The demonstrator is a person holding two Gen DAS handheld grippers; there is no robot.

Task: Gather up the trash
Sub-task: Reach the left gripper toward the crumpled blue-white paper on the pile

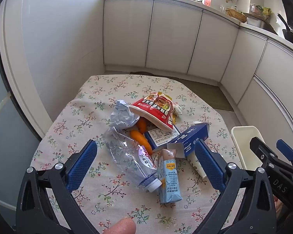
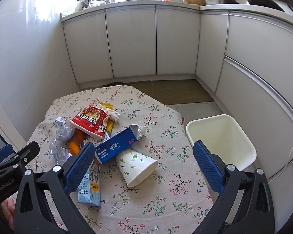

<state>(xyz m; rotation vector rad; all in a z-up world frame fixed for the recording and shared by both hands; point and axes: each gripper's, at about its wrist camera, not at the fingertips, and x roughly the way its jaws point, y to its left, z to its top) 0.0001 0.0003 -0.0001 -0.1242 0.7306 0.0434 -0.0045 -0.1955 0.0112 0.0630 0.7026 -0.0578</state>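
Note:
A pile of trash lies on the floral tablecloth (image 1: pixel 99 198): a crushed clear plastic bottle (image 1: pixel 127 156), a light blue drink carton (image 1: pixel 169 177), a blue box (image 1: pixel 189 138), a red snack bag (image 1: pixel 156 111), crumpled foil (image 1: pixel 121 115) and orange pieces (image 1: pixel 140 138). My left gripper (image 1: pixel 146 167) is open and empty, above the bottle and carton. In the right wrist view a tipped paper cup (image 2: pixel 135 165) lies beside the blue box (image 2: pixel 115 146) and carton (image 2: pixel 90 185). My right gripper (image 2: pixel 144 167) is open and empty over the cup.
A white bin (image 2: pixel 222 136) stands off the table's right edge; it also shows in the left wrist view (image 1: pixel 242 142). White kitchen cabinets (image 2: pixel 156 42) run along the back and right. A wall (image 1: pixel 58 48) is at the left. A brown mat (image 2: pixel 177 91) lies on the floor.

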